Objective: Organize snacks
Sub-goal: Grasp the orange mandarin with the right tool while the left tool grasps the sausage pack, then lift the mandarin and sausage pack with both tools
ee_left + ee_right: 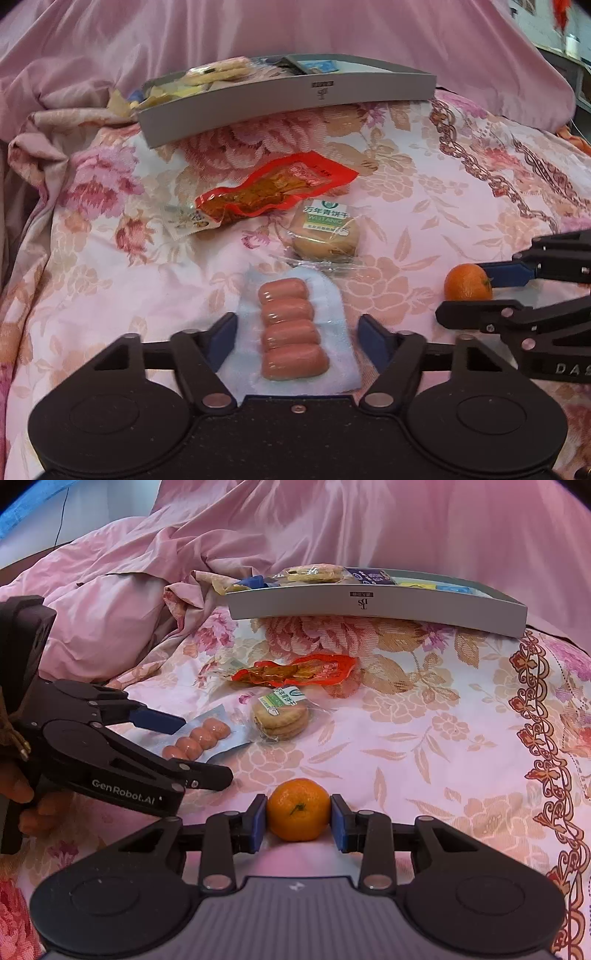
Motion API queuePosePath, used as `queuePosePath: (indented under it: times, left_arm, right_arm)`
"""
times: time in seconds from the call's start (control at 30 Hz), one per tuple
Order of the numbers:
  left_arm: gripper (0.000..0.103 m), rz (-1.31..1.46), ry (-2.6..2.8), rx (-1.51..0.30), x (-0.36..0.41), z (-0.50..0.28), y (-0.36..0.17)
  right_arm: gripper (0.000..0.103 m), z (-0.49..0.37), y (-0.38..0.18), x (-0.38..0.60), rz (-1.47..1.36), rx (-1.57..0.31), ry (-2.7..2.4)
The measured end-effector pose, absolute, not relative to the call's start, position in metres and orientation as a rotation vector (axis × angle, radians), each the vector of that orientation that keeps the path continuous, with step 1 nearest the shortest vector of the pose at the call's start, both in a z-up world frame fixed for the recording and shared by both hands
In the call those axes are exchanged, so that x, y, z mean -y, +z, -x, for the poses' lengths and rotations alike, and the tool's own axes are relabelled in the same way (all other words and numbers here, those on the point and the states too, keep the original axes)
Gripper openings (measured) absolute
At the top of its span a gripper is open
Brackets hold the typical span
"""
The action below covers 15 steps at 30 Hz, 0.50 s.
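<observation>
**Orange gripped, sausages straddled**

Left wrist: we are holding our left gripper (297, 341) half open around the sausage pack (293, 328) on the floral quilt (424, 192), pads not touching.

Right wrist: we are clamping our right gripper (298, 821) onto the orange (298, 809); grey snack box (376, 603) lying beyond

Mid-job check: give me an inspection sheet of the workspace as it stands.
Surface: floral bedspread, rumpled pink sheet behind.
Job's things: grey tray partly filled; sausage pack, biscuit pack, red packet and orange outside it.
Clutter: nothing seen.
Grippers: left gripper open, straddling the sausage pack, pads apart from the sausages; right gripper shut on the orange.
Cables: thin dark cable far left.
Surroundings: shelving at the left view's top-right corner, unclear.
</observation>
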<state>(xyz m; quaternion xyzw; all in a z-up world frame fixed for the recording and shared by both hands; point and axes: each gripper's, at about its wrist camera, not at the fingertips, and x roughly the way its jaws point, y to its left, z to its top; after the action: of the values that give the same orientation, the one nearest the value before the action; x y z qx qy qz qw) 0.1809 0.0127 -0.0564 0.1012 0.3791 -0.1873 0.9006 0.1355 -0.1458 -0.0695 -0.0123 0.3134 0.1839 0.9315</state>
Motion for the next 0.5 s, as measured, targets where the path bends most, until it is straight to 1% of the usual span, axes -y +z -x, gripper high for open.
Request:
queuePosePath:
  times: [0.37, 0.5]
  left_arm:
    - [0.064, -0.093, -0.399, -0.879, -0.022, -0.163, -0.046]
    - [0.065, -0.105, -0.411, -0.881, -0.019, -0.156, -0.045]
  right_arm:
    - [0.04, -0.13, -0.068, 0.144, 0.02, -0.644, 0.358]
    - [0.039, -0.125, -0.069, 0.144, 0.01, -0.644, 0.355]
